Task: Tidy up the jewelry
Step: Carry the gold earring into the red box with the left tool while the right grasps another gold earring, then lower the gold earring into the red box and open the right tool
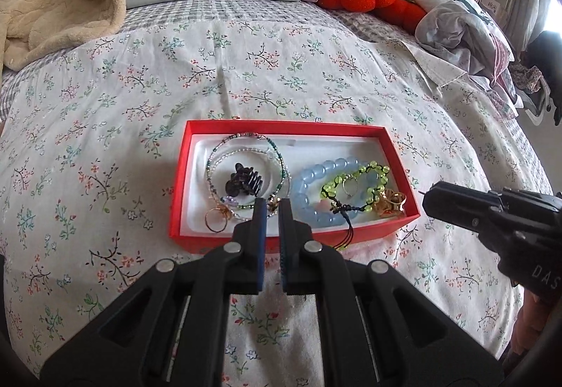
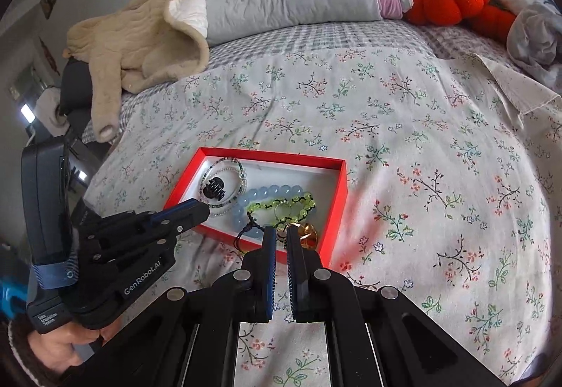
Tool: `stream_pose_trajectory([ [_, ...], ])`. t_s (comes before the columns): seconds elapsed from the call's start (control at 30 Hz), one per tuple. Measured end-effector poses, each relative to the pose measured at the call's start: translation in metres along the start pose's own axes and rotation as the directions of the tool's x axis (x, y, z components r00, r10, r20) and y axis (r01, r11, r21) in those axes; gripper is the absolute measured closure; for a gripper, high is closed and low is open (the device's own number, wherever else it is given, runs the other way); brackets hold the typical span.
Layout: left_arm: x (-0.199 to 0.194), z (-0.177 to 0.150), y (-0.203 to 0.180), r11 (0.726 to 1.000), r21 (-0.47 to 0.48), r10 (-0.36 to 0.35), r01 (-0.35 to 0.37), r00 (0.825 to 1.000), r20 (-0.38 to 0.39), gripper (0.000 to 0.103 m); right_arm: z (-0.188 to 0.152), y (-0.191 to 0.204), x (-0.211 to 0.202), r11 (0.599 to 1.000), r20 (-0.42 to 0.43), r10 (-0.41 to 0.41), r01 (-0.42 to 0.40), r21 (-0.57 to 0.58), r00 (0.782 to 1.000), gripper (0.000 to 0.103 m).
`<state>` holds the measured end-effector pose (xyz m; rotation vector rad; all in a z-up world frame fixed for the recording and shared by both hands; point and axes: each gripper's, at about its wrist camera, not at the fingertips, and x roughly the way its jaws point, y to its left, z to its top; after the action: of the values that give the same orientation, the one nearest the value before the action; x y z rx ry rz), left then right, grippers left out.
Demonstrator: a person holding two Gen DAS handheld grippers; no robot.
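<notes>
In the left wrist view the left tool (image 1: 270, 202) covers part of the beaded necklace (image 1: 246, 158) and the near wall of the red box (image 1: 196, 148). The right tool (image 1: 426, 200) is cut off by the right edge there. In the right wrist view the right tool (image 2: 281, 230) hides part of the gold pieces (image 2: 307, 234), too tangled to tell apart. Whether either tool grips anything cannot be told.
</notes>
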<state>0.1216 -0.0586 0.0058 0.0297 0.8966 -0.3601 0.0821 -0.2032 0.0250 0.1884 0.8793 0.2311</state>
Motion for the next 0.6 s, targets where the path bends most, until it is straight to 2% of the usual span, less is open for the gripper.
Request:
stream_pose_trajectory([
  [0.13, 0.001, 0.001, -0.002, 1.0, -0.003, 0.012, -0.012, 1.0, -0.002, 0.091, 0.0, 0.0, 0.003, 1.0, -0.005, -0.006, 0.006, -0.003, 1.0, 0.097],
  [0.2, -0.003, 0.0, -0.003, 1.0, 0.003, 0.02, -0.02, 1.0, 0.001, 0.081, 0.0, -0.001, 0.003, 1.0, -0.002, -0.005, 0.005, -0.002, 1.0, 0.097],
  [0.5, -0.025, -0.008, 0.013, 0.996, 0.022, 0.081, -0.081, 0.997, -0.005, 0.067, 0.006, 0.007, 0.014, 1.0, -0.006, -0.018, 0.018, -0.017, 1.0, 0.097],
  [0.6, -0.027, -0.011, 0.021, 0.996, 0.01, 0.091, -0.091, 0.996, -0.021, 0.066, 0.01, 0.012, 0.02, 1.0, -0.008, -0.019, 0.019, -0.023, 1.0, 0.097],
])
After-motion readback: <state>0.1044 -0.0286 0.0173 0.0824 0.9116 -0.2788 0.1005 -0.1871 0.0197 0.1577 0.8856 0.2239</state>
